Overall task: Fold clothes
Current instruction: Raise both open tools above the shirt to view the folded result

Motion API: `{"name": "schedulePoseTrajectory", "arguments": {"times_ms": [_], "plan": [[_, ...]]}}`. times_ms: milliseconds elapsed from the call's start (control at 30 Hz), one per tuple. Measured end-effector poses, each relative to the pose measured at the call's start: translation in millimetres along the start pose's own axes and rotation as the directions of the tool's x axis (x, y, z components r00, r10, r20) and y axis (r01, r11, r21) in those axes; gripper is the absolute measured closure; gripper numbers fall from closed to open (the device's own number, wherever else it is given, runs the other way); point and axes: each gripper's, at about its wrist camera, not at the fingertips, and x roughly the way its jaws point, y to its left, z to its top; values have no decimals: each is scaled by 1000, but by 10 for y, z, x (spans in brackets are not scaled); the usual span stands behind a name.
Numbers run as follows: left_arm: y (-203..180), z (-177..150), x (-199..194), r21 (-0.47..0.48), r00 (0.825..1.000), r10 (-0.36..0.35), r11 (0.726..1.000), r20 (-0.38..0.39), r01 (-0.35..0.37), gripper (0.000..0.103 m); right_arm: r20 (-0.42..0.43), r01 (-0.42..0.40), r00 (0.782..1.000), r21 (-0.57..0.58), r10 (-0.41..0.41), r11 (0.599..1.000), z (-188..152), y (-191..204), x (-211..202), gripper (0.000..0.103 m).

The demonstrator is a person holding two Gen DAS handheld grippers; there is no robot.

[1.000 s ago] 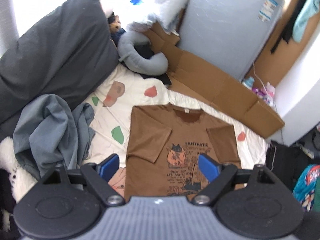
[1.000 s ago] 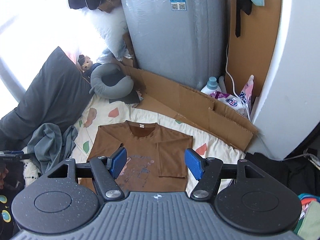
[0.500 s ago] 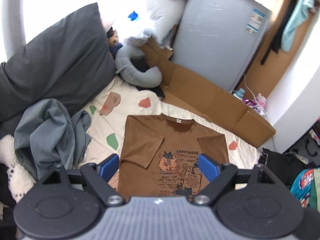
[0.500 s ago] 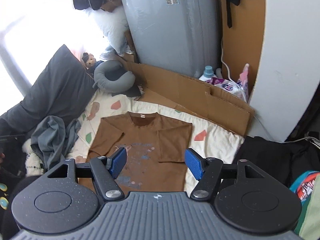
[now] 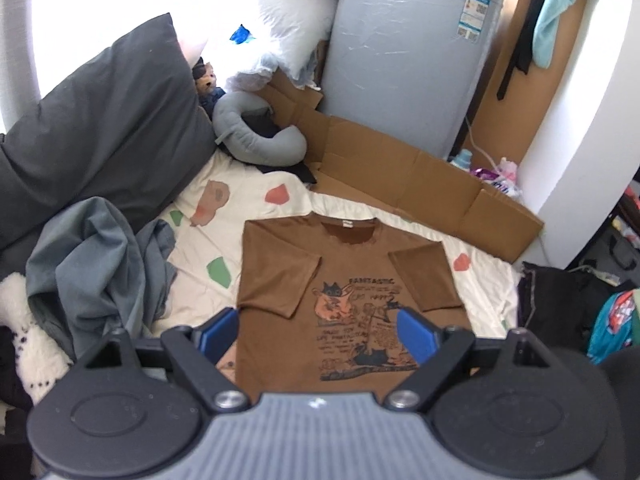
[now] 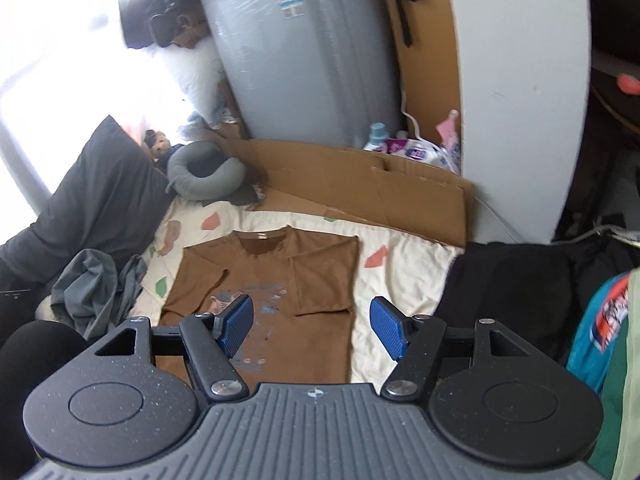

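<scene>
Both views have shifted since a second ago: in the right wrist view the brown T-shirt (image 6: 280, 280) sits lower against the right gripper (image 6: 312, 326) than before, with more white wall in frame; in the left wrist view the shirt shows more of its print above the left gripper (image 5: 318, 334).

Shirt lies flat, print up, on the cream blanket (image 5: 256, 208) with coloured patches; collar at the far end, both sleeves folded inward over the chest, side edges straight. Hem end is hidden behind the gripper bodies in both views.

Left gripper: blue pads (image 5: 219, 330) wide apart, nothing between them, hovering above the shirt's lower half, not touching it. Right gripper: pads (image 6: 386, 326) also apart, empty, above the shirt's right edge; left pad over the print, right pad over bare blanket just beside the shirt.

Relative to the shirt:
- left: crumpled grey-blue garment (image 5: 92, 276), near but apart; dark grey pillow (image 5: 104, 128) beyond it.
- past the collar, left: grey neck pillow (image 5: 256, 140), small plush toy (image 5: 206, 78) behind it.
- past the collar: flattened cardboard (image 5: 400, 176), then tall grey plastic-wrapped appliance (image 5: 408, 52).
- far right: detergent bottle (image 6: 376, 134) and bags against the wall.
- right: black fabric (image 6: 512, 280) just off the blanket edge.
</scene>
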Motion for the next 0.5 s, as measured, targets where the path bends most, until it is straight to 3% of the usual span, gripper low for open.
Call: {"name": "schedulePoseTrajectory", "arguments": {"times_ms": [267, 500], "plan": [[266, -305, 239, -37, 998, 17, 999, -64, -20, 15, -37, 38, 999, 2, -38, 999, -411, -176, 199, 33], [531, -606, 475, -92, 990, 43, 994, -133, -55, 19, -80, 26, 996, 16, -24, 1000, -799, -215, 470, 33]]}}
